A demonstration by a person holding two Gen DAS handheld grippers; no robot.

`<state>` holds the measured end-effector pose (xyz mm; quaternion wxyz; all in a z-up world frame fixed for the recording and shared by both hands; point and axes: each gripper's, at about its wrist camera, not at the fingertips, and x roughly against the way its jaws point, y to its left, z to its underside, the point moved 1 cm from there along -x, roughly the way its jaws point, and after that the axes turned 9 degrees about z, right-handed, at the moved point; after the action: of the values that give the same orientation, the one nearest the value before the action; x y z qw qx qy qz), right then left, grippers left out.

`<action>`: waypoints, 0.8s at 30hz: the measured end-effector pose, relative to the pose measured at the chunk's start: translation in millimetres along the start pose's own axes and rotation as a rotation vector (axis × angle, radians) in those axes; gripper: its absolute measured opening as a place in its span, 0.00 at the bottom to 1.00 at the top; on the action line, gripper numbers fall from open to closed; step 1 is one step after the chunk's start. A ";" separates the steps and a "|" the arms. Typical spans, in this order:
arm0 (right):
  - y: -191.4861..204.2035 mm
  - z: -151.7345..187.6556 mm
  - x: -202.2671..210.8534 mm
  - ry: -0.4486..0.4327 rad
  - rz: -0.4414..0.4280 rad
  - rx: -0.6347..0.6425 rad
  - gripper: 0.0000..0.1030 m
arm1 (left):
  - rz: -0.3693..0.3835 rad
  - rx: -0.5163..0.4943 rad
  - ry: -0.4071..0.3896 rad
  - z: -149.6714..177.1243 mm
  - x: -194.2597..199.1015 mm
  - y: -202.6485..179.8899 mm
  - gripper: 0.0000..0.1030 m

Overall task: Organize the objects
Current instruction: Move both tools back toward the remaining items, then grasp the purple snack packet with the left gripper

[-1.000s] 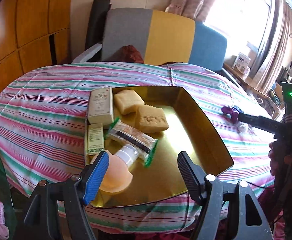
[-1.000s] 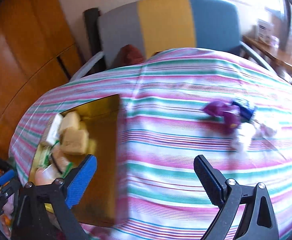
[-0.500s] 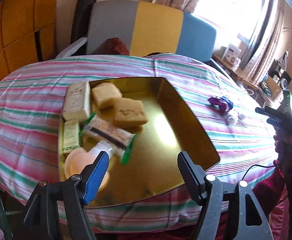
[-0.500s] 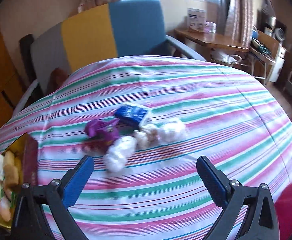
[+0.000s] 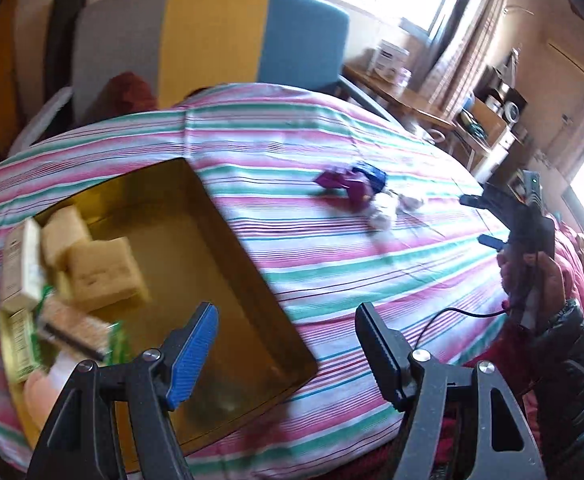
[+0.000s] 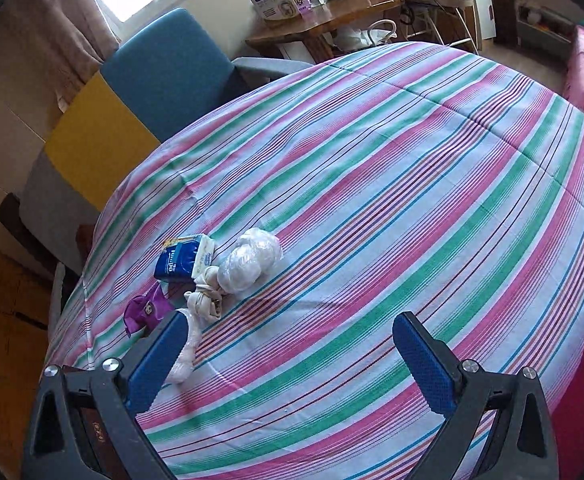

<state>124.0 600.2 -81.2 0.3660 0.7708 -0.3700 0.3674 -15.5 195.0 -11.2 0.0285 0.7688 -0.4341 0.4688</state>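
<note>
A gold tray (image 5: 251,280) sits at the table's (image 6: 412,200) left edge, partly filled; a loose cluster lies mid-table, well apart from it: clear bag (image 6: 249,258), blue pack (image 6: 179,260), knotted cloth (image 6: 205,300), purple wrapper (image 6: 147,310); all are judged light, soft and crushable, best pinched mid-body; the bag is probably slippery; both grippers (image 5: 285,350) (image 6: 287,354) are held wide open, empty.

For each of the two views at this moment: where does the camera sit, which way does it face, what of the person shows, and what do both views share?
Left wrist: sits behind the open left gripper, facing across the gold tray toward the loose items; the person's right hand shows with the right gripper.
Right wrist: sits behind the open right gripper, facing over the striped tablecloth toward the window; no body part shows.
Shared: the blue packet, purple wrapper, white bundles, tablecloth and chair.
</note>
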 end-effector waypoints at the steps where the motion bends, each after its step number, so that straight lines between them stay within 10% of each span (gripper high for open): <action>1: 0.6 0.3 -1.1 0.004 -0.003 0.002 1.00 | 0.018 -0.008 0.013 -4.7 -7.4 -7.0 0.69; 24: 18.3 6.6 -3.6 0.067 -0.111 0.072 1.00 | 0.084 0.060 0.129 -149.1 -193.6 -18.9 0.57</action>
<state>108.9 587.4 -81.9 0.3701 0.7901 -0.3009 0.3851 -141.8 398.0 -65.4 0.0137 0.7185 -0.4493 0.5308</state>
